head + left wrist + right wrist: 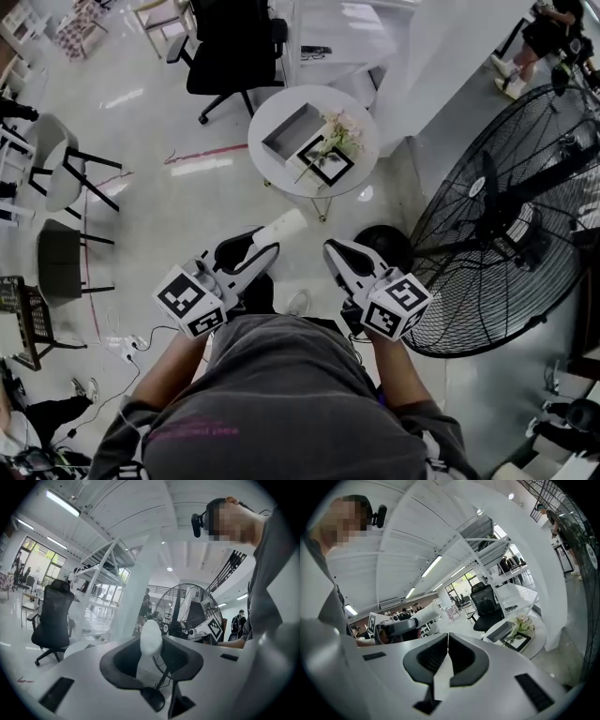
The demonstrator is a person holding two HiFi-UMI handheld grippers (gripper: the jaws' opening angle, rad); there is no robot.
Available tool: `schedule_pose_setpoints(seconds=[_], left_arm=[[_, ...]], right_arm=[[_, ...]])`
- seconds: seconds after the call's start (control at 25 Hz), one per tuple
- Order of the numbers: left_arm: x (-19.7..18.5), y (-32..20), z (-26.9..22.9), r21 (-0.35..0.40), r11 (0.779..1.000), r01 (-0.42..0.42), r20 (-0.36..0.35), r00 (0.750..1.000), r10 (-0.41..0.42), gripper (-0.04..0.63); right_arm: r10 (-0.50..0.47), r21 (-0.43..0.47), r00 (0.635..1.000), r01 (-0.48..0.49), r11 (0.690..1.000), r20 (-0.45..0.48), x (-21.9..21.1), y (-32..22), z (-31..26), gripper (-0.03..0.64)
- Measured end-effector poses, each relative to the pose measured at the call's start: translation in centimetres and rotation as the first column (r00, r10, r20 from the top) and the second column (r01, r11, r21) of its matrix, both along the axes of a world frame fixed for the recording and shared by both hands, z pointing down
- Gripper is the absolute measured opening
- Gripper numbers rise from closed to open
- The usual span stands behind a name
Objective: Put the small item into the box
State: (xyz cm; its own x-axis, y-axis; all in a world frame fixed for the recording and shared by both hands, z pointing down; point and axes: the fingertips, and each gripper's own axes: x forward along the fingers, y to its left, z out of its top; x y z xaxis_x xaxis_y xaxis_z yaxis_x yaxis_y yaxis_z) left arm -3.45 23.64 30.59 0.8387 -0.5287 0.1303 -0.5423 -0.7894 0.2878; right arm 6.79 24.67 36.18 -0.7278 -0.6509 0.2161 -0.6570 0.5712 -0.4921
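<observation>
Left gripper (251,251) fingers part-open, clamped on small white cylindrical item (282,228). Right gripper (337,251) fingers pressed together, empty. Grey open rectangular box (292,130) at 10 o'clock on round white worktop (278,169), well apart from item.

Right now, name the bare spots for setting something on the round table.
Bare on the table: far rim beyond the grey box, near-left rim beside the black frame. Crowded: the middle, with box, flowers and frame bunched.
</observation>
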Motion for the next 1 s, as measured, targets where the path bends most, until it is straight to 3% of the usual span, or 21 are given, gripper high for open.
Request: schedule_pose_setpoints(seconds=[0.36,1.0], left_arm=[[-1.8,-6.7,1.3,-0.032,0.999,-0.043,-0.013,0.999,0.042,0.137],[-9.0,-23.6,3.7,-0.088,0.99,-0.112,-0.012,0.994,0.111,0.137]], right_arm=[[0.056,-0.05,0.998,-0.056,0.997,-0.012,-1.4,-5.6,1.5,0.023],[0.141,-0.079,0.988,-0.145,0.986,-0.054,-7.1,-22.0,2.5,0.023]])
